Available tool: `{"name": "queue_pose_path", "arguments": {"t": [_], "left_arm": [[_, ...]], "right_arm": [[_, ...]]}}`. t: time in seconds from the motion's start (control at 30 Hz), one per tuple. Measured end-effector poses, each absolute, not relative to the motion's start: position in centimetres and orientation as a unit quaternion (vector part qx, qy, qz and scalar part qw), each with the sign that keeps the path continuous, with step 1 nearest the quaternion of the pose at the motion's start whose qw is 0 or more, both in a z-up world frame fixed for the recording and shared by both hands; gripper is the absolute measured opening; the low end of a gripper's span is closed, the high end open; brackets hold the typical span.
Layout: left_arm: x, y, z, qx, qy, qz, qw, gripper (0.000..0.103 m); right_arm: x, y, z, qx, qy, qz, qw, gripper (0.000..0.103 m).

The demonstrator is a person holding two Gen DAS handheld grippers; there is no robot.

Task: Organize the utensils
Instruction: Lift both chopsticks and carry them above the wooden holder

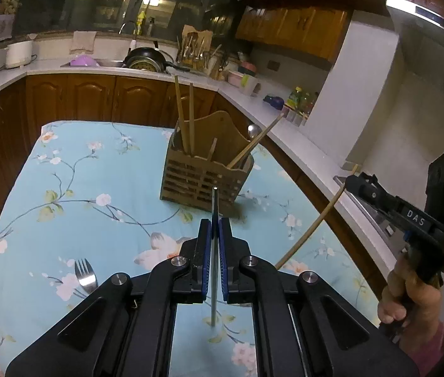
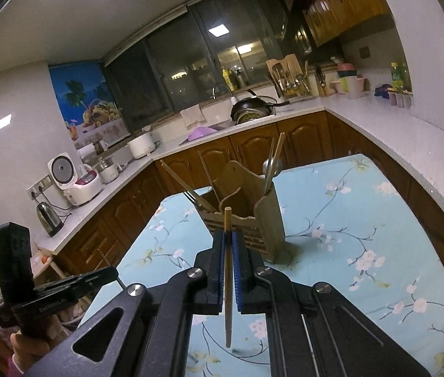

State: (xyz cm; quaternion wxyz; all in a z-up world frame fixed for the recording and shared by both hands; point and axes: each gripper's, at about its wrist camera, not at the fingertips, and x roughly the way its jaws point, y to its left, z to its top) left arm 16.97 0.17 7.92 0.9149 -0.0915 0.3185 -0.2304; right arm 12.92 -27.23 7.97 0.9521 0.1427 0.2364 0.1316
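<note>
A wooden utensil holder (image 1: pixel 204 169) stands on the floral blue tablecloth (image 1: pixel 80 188), with several chopsticks and a spoon (image 1: pixel 253 130) in it. My left gripper (image 1: pixel 215 223) is shut on a thin metal chopstick (image 1: pixel 214 207), held above the cloth, short of the holder. My right gripper (image 2: pixel 228 235) is shut on a bamboo chopstick (image 2: pixel 227 251) pointing at the holder (image 2: pixel 253 216). The right gripper (image 1: pixel 352 179) shows at the right of the left wrist view with its chopstick (image 1: pixel 313 226). A fork (image 1: pixel 85 275) lies on the cloth at the lower left.
Kitchen counters (image 1: pixel 300 138) wrap around the table on the left, back and right. A sink with a black pan (image 1: pixel 146 58) and a second utensil rack (image 1: pixel 195 47) sit at the back. Appliances (image 2: pixel 74 179) line the left counter.
</note>
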Motion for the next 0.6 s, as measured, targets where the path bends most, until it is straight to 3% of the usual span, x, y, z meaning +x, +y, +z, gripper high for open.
{"name": "queue_pose_path", "arguments": {"t": [0.6], "left_arm": [[17.6,0.3,9.3,-0.092,0.300,-0.222,0.923,0.004]], "right_arm": [[13.5,-27.7,8.6,0.147,0.229,0.127,0.954,0.005]]}}
